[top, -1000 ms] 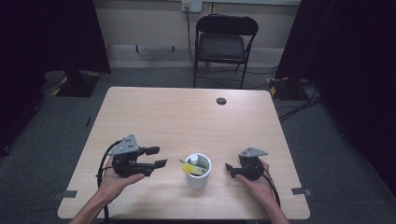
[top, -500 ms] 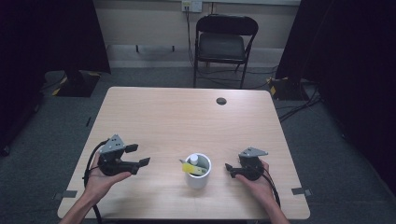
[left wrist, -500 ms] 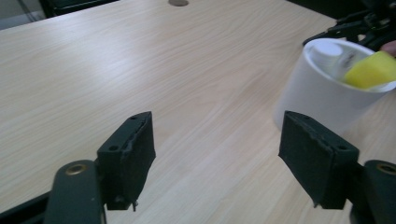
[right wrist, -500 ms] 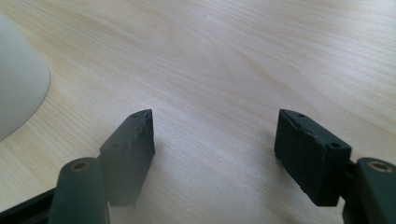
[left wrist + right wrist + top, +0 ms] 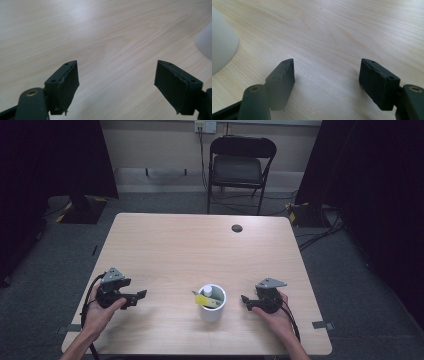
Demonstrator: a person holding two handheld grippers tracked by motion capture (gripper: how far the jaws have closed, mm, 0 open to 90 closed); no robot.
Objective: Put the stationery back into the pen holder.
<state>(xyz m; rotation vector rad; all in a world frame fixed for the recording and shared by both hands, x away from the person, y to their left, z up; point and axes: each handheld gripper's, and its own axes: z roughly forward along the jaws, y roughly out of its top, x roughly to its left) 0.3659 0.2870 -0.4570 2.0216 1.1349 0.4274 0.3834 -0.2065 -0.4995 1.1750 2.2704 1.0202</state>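
White cup (image 5: 212, 303) untouched, left gripper (image 5: 141, 294) lower, farther away, jaws just widened, empty

Left gripper (image 5: 141, 296) sits lower left in the high view, held in the left hand (image 5: 100, 312), jaws wide apart, just been opening, nothing between. Right gripper (image 5: 244, 300) lower right, in the right hand (image 5: 274, 312), jaws apart, empty.

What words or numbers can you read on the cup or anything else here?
None can be read.
Cup: plain white wall, no print.
Yellow thing in the cup: too small to tell any writing.
Wall outlet: too small and blurred to read.
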